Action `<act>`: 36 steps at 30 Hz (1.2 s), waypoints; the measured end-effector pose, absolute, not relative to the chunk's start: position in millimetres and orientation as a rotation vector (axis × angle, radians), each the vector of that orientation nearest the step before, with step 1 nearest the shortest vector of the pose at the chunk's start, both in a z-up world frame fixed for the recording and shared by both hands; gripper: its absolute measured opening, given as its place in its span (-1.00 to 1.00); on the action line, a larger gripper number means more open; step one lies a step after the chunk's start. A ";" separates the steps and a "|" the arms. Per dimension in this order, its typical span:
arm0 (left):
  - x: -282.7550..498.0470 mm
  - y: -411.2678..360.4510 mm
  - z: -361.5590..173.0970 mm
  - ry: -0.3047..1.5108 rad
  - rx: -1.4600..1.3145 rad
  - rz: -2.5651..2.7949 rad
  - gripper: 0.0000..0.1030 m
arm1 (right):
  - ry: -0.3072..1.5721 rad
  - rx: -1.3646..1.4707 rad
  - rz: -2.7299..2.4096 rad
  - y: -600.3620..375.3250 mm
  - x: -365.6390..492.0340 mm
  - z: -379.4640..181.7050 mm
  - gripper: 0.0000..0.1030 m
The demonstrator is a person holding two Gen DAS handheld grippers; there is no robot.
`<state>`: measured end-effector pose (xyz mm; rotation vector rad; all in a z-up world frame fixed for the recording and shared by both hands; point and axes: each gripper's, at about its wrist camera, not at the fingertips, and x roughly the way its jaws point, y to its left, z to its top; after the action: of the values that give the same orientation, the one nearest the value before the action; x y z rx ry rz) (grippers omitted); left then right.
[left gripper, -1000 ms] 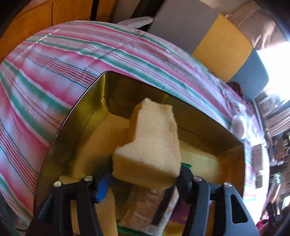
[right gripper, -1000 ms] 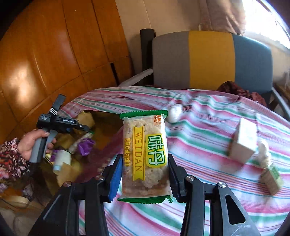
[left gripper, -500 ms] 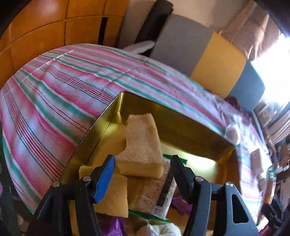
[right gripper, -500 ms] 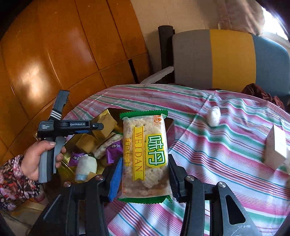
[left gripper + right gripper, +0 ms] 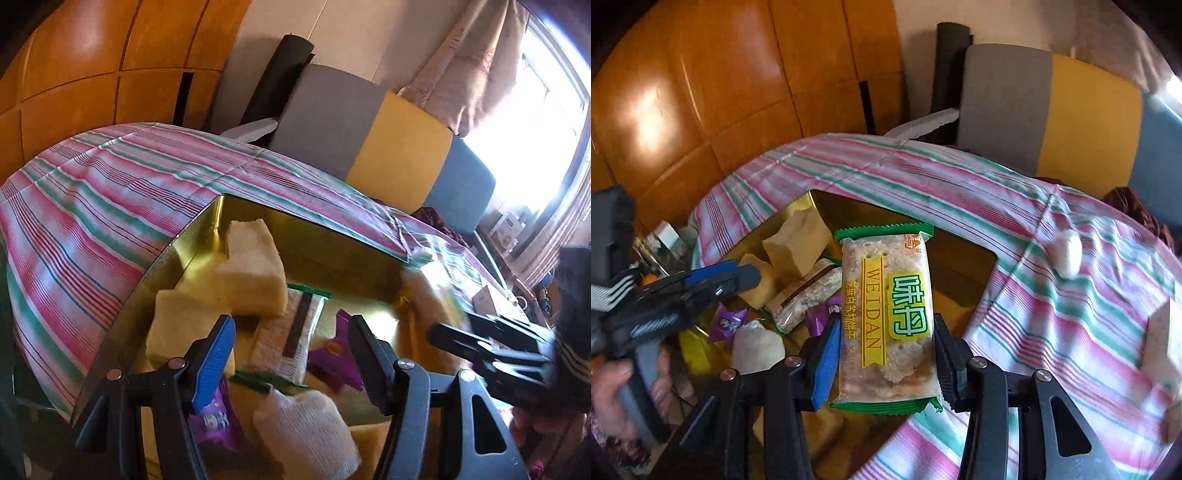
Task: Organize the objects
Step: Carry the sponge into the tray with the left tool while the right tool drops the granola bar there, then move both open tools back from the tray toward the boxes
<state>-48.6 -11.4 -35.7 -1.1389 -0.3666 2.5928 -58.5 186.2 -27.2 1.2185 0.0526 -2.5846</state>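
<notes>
The cracker pack (image 5: pixel 886 321), a clear wrapper with green ends and a yellow-green label, stands upright between the 2 fingers of the right tool (image 5: pixel 884 354), which is clamped on its lower half and holds it in the air over the near edge of the gold tin (image 5: pixel 960 254). The tin sits on the worktop (image 5: pixel 1052 306), which is covered in a pink, green and white striped cloth. Inside the tin lie 2 yellow sponge pieces (image 5: pixel 255 273), a second cracker pack (image 5: pixel 291 332) lying flat, purple wrapped sweets (image 5: pixel 332 358) and a white gauze roll (image 5: pixel 306 428). The left tool (image 5: pixel 291 354) hovers over the tin with its jaws spread wide and nothing between them; its blue pad shows on one finger. In the right wrist view the left tool enters from the left edge, gripped by a hand (image 5: pixel 613 376) at its handle. In the left wrist view the right tool appears blurred at the right edge, just above the tin's far right corner. Out on the cloth, well apart from the tin, a small white ball (image 5: pixel 1067 254) rests near the worktop's far side. Behind the worktop stands a chair (image 5: pixel 1049 110) with grey, yellow and blue panels, in front of orange wood panelling (image 5: pixel 701 92).
</notes>
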 end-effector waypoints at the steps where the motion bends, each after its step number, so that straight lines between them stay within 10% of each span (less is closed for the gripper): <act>1: -48.9 -11.8 -36.4 -0.367 -1.146 2.588 0.24 | 0.072 1.241 -2.583 181.6 -65.3 -30.1 -0.09; 36: -41.0 -10.9 -45.6 -0.381 -1.252 2.576 0.24 | 0.093 1.284 -2.674 172.4 -80.9 -19.1 0.27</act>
<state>-41.0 -10.9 -45.6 -1.2516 -0.3806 2.5758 -80.9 172.4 -19.1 1.2838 0.0928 -2.6744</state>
